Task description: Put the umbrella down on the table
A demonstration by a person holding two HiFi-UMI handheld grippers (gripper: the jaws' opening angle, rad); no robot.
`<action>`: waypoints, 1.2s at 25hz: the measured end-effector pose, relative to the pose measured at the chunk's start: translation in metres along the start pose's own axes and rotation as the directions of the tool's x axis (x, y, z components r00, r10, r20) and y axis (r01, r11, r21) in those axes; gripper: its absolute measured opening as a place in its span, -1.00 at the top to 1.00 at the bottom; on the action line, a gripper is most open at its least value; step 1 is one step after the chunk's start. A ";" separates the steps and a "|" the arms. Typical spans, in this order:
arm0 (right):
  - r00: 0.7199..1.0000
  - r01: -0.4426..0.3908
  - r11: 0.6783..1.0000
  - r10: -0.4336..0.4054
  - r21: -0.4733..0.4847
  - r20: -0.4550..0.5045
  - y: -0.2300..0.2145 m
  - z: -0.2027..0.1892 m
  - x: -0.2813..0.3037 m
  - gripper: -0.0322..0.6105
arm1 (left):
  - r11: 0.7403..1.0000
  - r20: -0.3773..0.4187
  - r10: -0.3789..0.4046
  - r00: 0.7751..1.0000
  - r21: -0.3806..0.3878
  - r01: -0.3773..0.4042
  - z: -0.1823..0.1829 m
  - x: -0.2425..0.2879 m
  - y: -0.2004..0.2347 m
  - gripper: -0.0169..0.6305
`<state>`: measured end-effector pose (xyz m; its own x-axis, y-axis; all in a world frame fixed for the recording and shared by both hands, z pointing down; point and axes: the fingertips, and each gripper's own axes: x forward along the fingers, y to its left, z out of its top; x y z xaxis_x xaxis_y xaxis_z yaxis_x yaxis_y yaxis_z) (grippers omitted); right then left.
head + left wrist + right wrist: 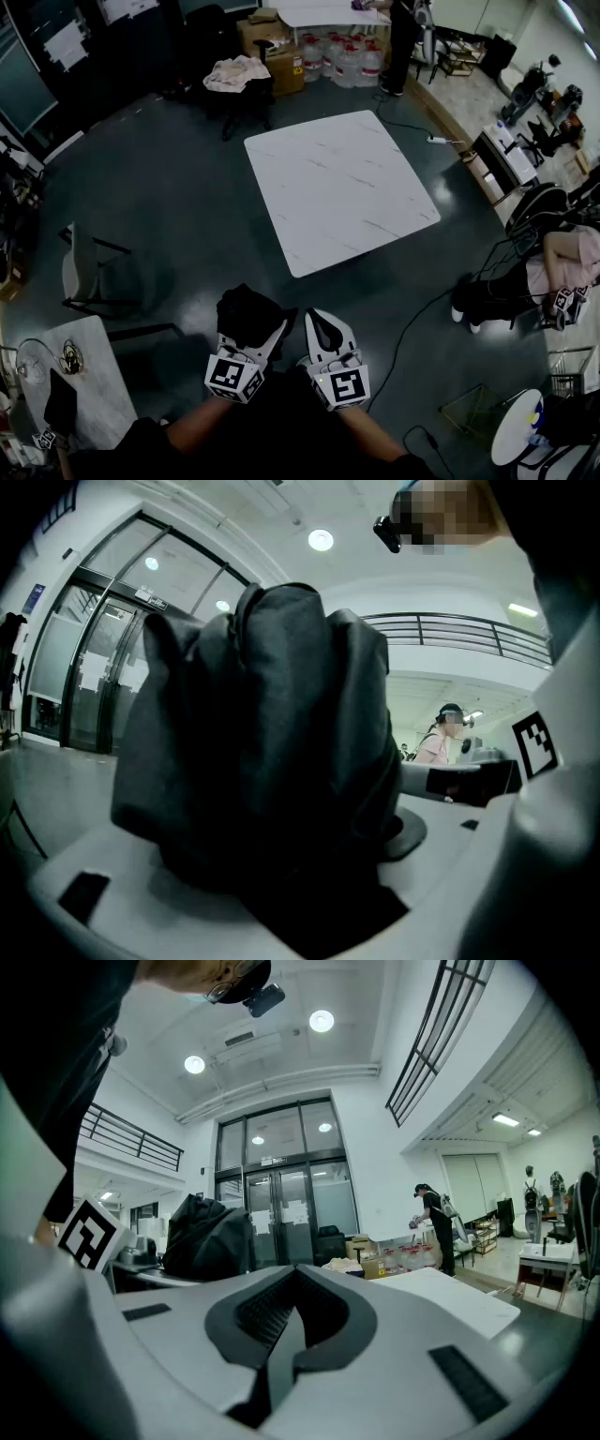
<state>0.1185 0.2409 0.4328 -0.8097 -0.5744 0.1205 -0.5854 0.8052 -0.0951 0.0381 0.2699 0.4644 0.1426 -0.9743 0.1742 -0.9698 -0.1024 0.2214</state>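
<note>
Umbrella, black and folded, is sitting clamped between the wide-spread jaws of the left gripper, above the floor, short of the table's near edge. Beside it the right gripper is hovering, jaws closed on nothing.

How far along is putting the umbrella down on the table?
Done: the left hand-held gripper grips the folded black umbrella. In hand: it is held above the floor, short of the white table. Left: reach the table and lay it down. The right hand-held gripper is shut, empty.
</note>
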 end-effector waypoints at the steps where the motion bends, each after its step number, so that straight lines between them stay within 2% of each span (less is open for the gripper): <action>1: 1.000 -0.006 1.000 0.006 -0.002 -0.002 0.000 -0.002 0.004 0.85 | 1.000 -0.002 0.001 1.000 -0.003 -0.001 -0.001 0.003 0.003 -0.17; 6: 1.000 -0.007 1.000 0.007 -0.005 -0.027 -0.003 -0.005 0.037 0.85 | 1.000 -0.029 0.000 1.000 -0.031 -0.001 -0.006 0.019 0.028 -0.17; 9: 1.000 -0.011 1.000 0.011 0.010 0.012 -0.001 0.003 0.065 0.85 | 0.999 -0.038 -0.017 0.999 -0.049 0.015 -0.001 0.033 0.053 -0.17; 14: 0.999 0.037 0.999 -0.037 0.025 -0.005 -0.004 0.007 0.119 0.85 | 0.996 -0.051 -0.057 0.997 -0.077 0.053 0.010 0.061 0.105 -0.17; 17: 0.999 0.051 0.999 -0.051 0.000 -0.017 -0.001 0.012 0.155 0.85 | 0.992 -0.052 -0.087 0.995 -0.096 0.082 0.019 0.079 0.140 -0.17; 22: 0.994 0.105 0.994 -0.105 -0.020 -0.020 0.009 0.023 0.207 0.85 | 0.979 -0.095 -0.129 0.987 -0.170 0.111 0.017 0.099 0.193 -0.17; 26: 0.989 0.149 0.989 -0.149 -0.004 -0.004 0.009 0.024 0.232 0.85 | 0.972 -0.137 -0.174 0.975 -0.181 0.148 0.004 0.120 0.219 -0.17; 30: 0.982 0.183 0.983 -0.183 0.002 -0.040 -0.010 0.016 0.238 0.85 | 0.964 -0.157 -0.195 0.968 -0.211 0.160 0.002 0.144 0.230 -0.17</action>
<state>-0.0686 0.0935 0.4465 -0.6864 -0.7058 0.1752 -0.7240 0.6859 -0.0735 -0.1646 0.1061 0.5382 0.3586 -0.8918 0.2759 -0.8704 -0.2126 0.4441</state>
